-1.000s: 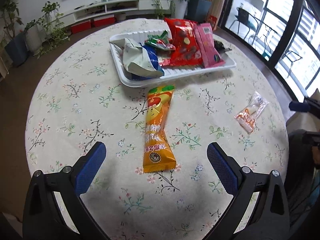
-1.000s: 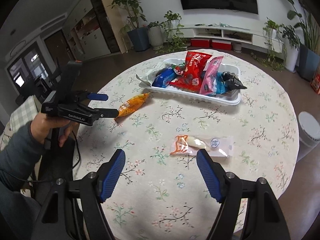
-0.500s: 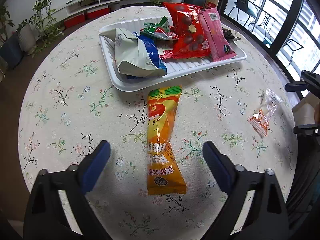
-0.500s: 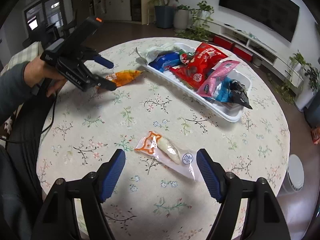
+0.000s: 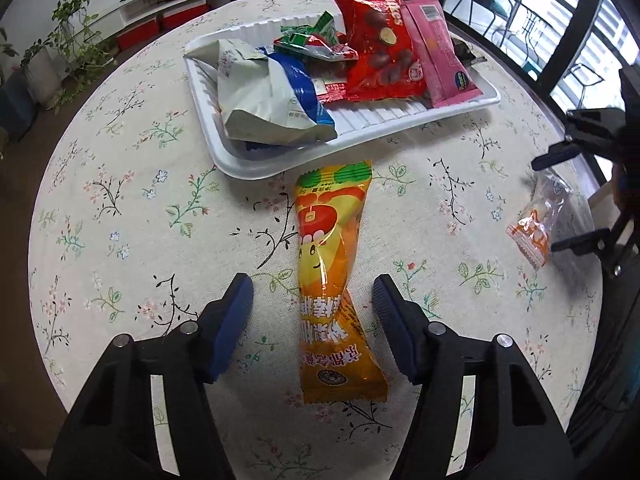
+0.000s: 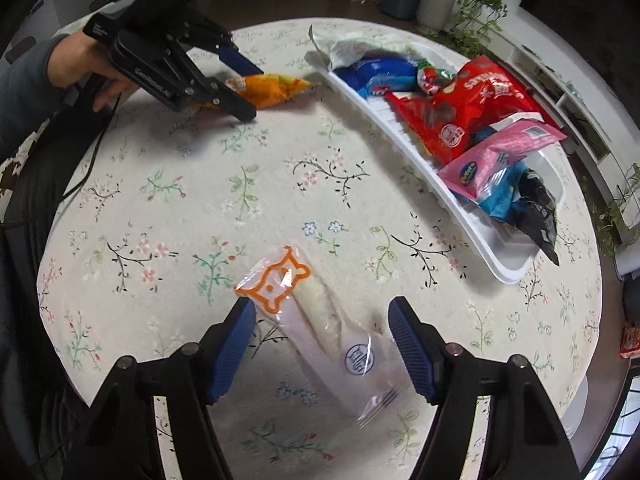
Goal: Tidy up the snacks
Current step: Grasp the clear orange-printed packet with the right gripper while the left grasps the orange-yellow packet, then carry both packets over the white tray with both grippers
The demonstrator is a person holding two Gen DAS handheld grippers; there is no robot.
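Orange snack packet (image 5: pixel 334 280) between closing left hand-held gripper (image 5: pixel 312 300) pads (not yet touched), just below white tray (image 5: pixel 256 166).

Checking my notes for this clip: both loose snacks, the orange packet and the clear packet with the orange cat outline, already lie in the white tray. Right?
No. The orange snack packet and the clear cat-outline packet lie on the floral tablecloth, outside the white ribbed plastic tray; both wrist views show it.
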